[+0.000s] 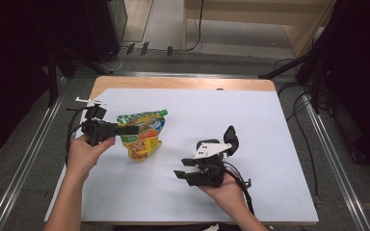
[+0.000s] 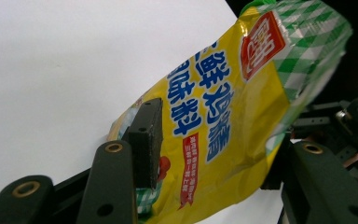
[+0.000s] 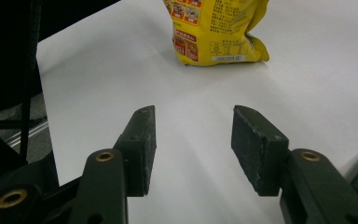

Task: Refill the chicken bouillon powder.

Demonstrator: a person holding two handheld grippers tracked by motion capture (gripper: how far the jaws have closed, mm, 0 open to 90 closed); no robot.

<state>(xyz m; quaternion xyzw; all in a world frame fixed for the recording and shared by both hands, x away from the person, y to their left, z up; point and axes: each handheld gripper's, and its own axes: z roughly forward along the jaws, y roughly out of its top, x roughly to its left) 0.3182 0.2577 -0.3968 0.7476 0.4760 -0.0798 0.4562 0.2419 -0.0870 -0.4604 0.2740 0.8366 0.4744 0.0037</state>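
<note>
Your left gripper [image 1: 125, 130] stood released around the yellow pouch [image 1: 142, 134], your right gripper [image 1: 180, 174] gaped empty over bare table [image 1: 250, 120].

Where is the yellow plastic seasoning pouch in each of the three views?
High view: yellow plastic seasoning pouch left of centre.
Left gripper view: the pouch spans centre to upper right.
Right gripper view: its lower end at top centre.
Shared landmark: white table sheet.

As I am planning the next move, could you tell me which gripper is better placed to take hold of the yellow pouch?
The left gripper: the yellow pouch already lies between its open jaws. The right gripper is open over bare table, well apart from the pouch.
</note>
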